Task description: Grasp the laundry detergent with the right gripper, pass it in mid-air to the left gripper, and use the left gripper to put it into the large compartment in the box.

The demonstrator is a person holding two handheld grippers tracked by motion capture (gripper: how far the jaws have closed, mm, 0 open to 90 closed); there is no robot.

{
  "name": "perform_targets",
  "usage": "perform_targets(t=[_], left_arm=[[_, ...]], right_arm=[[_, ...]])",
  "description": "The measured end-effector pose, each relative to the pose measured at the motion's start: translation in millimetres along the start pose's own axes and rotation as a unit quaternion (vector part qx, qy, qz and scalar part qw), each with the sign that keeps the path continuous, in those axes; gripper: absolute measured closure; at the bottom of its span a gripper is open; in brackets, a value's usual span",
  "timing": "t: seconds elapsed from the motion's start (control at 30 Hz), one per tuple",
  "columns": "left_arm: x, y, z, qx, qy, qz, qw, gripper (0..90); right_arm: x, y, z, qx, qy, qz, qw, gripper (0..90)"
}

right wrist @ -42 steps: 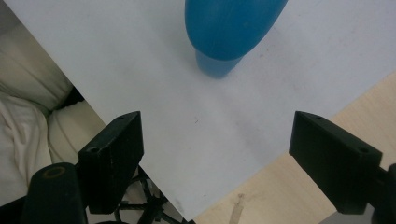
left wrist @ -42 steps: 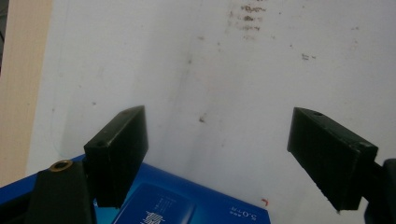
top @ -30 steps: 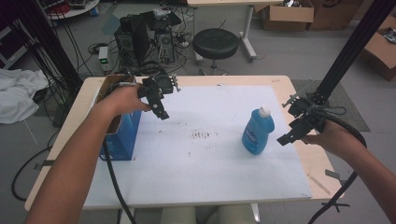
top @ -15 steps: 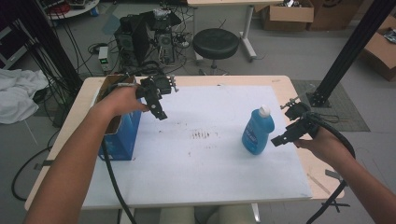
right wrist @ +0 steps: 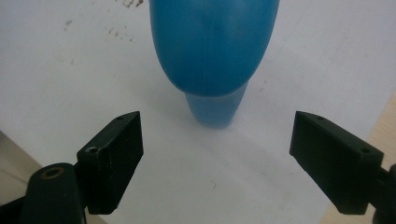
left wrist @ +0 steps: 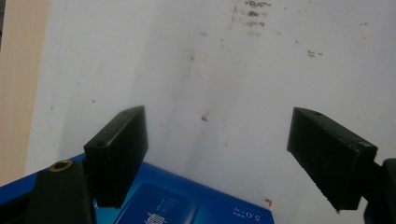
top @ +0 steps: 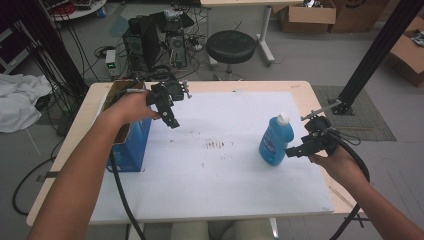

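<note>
A blue bottle [top: 274,141] with a white cap stands upright on the white sheet [top: 220,170], right of centre. My right gripper [top: 292,152] is open just to the bottle's right, low, jaws pointing at it. In the right gripper view the bottle [right wrist: 212,51] rises straight ahead of the open gripper [right wrist: 217,156], beyond the jaw tips and not between them. An open blue cardboard box [top: 131,145] stands at the sheet's left edge. My left gripper [top: 170,119] hovers open beside the box's top, jaws angled down. The box's blue face [left wrist: 187,207] lies under the open gripper [left wrist: 217,149].
Smudges [top: 216,145] mark the middle of the sheet. The wooden table edge [top: 310,95] borders it on the right and back. A black frame post [top: 370,55] rises at the back right. A stool [top: 231,46], computers and cardboard boxes stand on the floor behind.
My right gripper has moved left and slightly down, closing in on the bottle's right side. The left gripper has stayed nearly still by the box.
</note>
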State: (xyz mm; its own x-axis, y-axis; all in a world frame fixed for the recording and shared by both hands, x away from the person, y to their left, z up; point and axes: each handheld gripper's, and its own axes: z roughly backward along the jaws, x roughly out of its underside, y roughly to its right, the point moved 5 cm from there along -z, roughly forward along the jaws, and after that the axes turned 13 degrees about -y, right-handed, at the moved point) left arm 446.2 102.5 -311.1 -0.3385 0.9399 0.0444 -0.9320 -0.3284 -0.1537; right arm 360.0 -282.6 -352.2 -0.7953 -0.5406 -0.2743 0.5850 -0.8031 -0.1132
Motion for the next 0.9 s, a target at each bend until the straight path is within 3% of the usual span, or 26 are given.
perform_targets(t=[0.17,0.43,0.73,0.9], left_arm=[[0.7,-0.6,-1.1,0.002,-0.002,0.001,1.0,21.0],[0.0,-0.7,-1.1,0.002,-0.002,0.002,1.0,21.0],[-0.8,-1.0,-2.0,0.002,-0.003,0.001,1.0,21.1],[0.3,-1.5,-2.0,0.002,-0.003,0.003,1.0,21.1]], right_arm=[[1.2,-0.5,-4.6,-0.007,0.05,-0.01,0.9987,16.4],[6.0,-2.1,-13.4,0.0,0.086,-0.019,0.9961,16.1],[7.7,-3.5,-21.2,0.003,0.138,-0.027,0.99,15.5],[9.6,-4.1,-24.8,0.005,0.171,-0.033,0.9846,15.5]])
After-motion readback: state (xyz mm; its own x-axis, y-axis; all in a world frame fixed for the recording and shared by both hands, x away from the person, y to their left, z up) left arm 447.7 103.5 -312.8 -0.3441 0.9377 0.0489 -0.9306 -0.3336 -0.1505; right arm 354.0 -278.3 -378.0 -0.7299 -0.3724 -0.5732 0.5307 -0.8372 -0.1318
